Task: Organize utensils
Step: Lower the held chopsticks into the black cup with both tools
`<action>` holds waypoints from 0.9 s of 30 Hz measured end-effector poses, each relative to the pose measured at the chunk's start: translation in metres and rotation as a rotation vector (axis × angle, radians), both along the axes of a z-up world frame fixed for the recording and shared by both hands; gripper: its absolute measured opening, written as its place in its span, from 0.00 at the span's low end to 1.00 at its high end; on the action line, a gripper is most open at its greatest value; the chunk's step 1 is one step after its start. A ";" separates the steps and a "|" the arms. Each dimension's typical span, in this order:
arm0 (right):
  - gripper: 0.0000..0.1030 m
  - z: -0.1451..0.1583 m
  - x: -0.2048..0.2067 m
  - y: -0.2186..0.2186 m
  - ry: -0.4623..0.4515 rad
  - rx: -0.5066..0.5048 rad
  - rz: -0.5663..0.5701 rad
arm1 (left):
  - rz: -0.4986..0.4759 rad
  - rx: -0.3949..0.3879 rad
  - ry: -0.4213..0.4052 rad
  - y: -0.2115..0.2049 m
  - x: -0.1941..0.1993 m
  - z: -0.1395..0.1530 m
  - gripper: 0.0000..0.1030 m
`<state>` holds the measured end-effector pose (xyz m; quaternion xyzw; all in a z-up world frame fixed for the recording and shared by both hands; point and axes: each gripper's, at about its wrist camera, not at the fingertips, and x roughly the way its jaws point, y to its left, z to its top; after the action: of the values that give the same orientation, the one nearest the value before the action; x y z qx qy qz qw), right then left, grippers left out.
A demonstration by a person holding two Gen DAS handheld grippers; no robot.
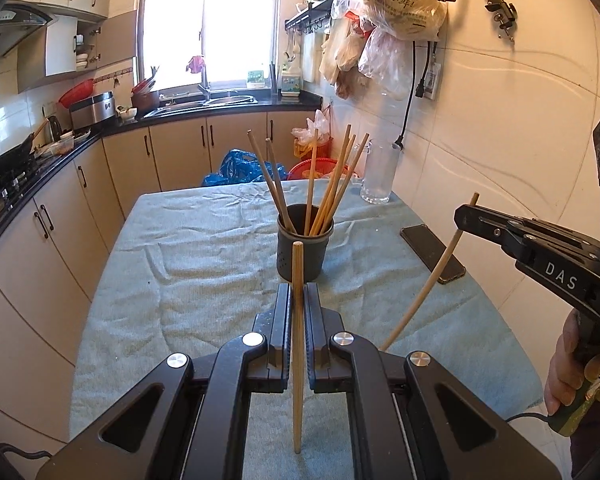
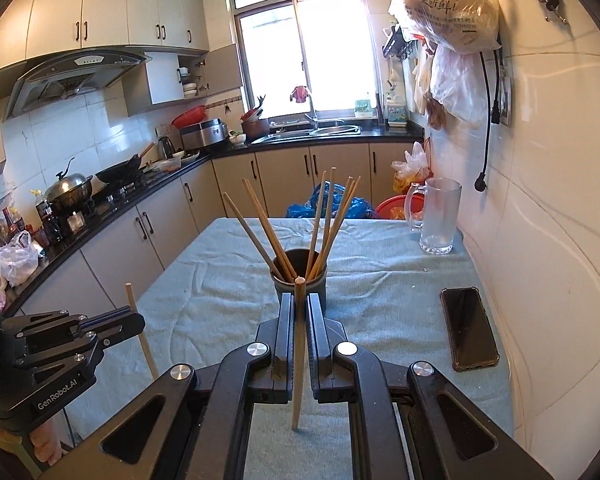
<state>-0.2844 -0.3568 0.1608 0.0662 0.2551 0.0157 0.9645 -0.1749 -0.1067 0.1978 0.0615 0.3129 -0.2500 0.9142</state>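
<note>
A dark grey utensil cup (image 1: 305, 252) (image 2: 300, 276) stands mid-table on the blue-green towel, with several wooden chopsticks (image 1: 332, 184) (image 2: 324, 224) fanned out of it. My left gripper (image 1: 298, 292) is shut on one upright chopstick (image 1: 297, 344), just short of the cup. My right gripper (image 2: 299, 304) is shut on another chopstick (image 2: 299, 352), also close before the cup. In the left wrist view the right gripper (image 1: 466, 216) comes in from the right with its chopstick (image 1: 428, 284) slanting down. In the right wrist view the left gripper (image 2: 134, 318) sits at lower left with its chopstick (image 2: 142, 332).
A black phone (image 1: 432, 254) (image 2: 469, 328) lies on the towel (image 1: 188, 248) near the right wall. A glass mug (image 1: 378, 174) (image 2: 436, 216) stands at the far right corner. Kitchen cabinets and counter run along the left; a red basket and bags sit beyond the table.
</note>
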 end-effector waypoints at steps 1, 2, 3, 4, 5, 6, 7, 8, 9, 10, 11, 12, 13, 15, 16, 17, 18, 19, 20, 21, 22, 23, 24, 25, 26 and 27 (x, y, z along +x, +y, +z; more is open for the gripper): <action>0.06 0.001 0.000 0.000 -0.002 -0.002 -0.001 | 0.001 0.000 -0.001 -0.001 0.001 0.000 0.05; 0.06 0.001 0.000 0.001 -0.004 -0.004 -0.001 | 0.002 -0.001 -0.001 -0.001 0.002 0.001 0.05; 0.06 0.002 0.000 0.001 -0.006 -0.005 -0.002 | 0.002 -0.002 -0.001 -0.001 0.002 0.001 0.05; 0.06 0.003 0.001 0.002 -0.006 -0.006 -0.002 | 0.002 -0.002 -0.002 -0.001 0.003 0.001 0.05; 0.06 0.003 0.001 0.002 -0.006 -0.006 -0.002 | 0.003 -0.001 -0.004 -0.001 0.003 0.002 0.05; 0.06 0.003 0.001 0.002 -0.006 -0.007 -0.001 | 0.003 0.000 -0.006 -0.002 0.004 0.002 0.05; 0.06 0.003 0.001 0.002 -0.005 -0.007 -0.001 | 0.003 -0.001 -0.008 -0.002 0.005 0.003 0.05; 0.06 0.005 0.002 0.002 -0.005 -0.008 0.000 | 0.002 -0.003 -0.010 -0.002 0.005 0.004 0.05; 0.06 0.006 0.002 0.002 -0.005 -0.010 0.000 | 0.002 -0.004 -0.013 -0.002 0.006 0.005 0.05; 0.06 0.006 0.002 0.003 -0.005 -0.011 0.001 | 0.001 -0.004 -0.015 -0.002 0.006 0.006 0.05; 0.06 0.006 0.001 0.003 -0.005 -0.011 0.001 | 0.001 -0.005 -0.018 -0.002 0.007 0.008 0.05; 0.06 0.006 0.002 0.004 -0.005 -0.012 0.001 | 0.001 -0.006 -0.022 -0.001 0.008 0.009 0.05; 0.06 0.008 0.003 0.004 -0.006 -0.014 0.002 | 0.001 -0.006 -0.025 -0.002 0.008 0.010 0.05; 0.06 0.009 0.004 0.005 -0.006 -0.015 0.002 | 0.001 -0.007 -0.031 -0.001 0.009 0.012 0.05; 0.06 0.009 0.005 0.004 -0.006 -0.016 0.002 | 0.001 -0.006 -0.034 -0.001 0.010 0.014 0.05; 0.06 0.009 0.005 0.004 -0.006 -0.016 0.002 | 0.001 -0.006 -0.035 -0.001 0.011 0.015 0.05; 0.06 0.010 0.006 0.004 -0.006 -0.017 0.002 | 0.000 -0.007 -0.036 -0.001 0.012 0.016 0.05; 0.06 0.011 0.007 0.004 -0.006 -0.018 0.003 | 0.001 -0.009 -0.035 0.000 0.013 0.017 0.05; 0.06 0.012 0.008 0.004 -0.005 -0.019 0.003 | 0.000 -0.012 -0.031 0.001 0.015 0.018 0.05; 0.06 0.013 0.010 0.004 -0.005 -0.019 0.003 | 0.000 -0.015 -0.028 0.002 0.017 0.019 0.05; 0.06 0.012 0.009 0.004 -0.005 -0.019 0.003 | 0.000 -0.019 -0.024 0.003 0.018 0.020 0.05; 0.06 0.012 0.009 0.004 -0.004 -0.019 0.003 | -0.001 -0.022 -0.022 0.004 0.020 0.021 0.05; 0.06 0.013 0.010 0.004 -0.004 -0.019 0.003 | -0.002 -0.025 -0.021 0.005 0.021 0.023 0.05; 0.06 0.013 0.009 0.004 -0.005 -0.020 0.003 | -0.002 -0.027 -0.021 0.006 0.022 0.024 0.05; 0.06 0.015 0.011 0.004 -0.006 -0.021 0.003 | -0.001 -0.027 -0.022 0.006 0.023 0.026 0.05; 0.06 0.016 0.012 0.005 -0.007 -0.022 0.003 | -0.001 -0.028 -0.022 0.007 0.025 0.028 0.05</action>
<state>-0.2725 -0.3520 0.1769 0.0553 0.2520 0.0144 0.9660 -0.1503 -0.1001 0.2253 0.0517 0.2992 -0.2541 0.9183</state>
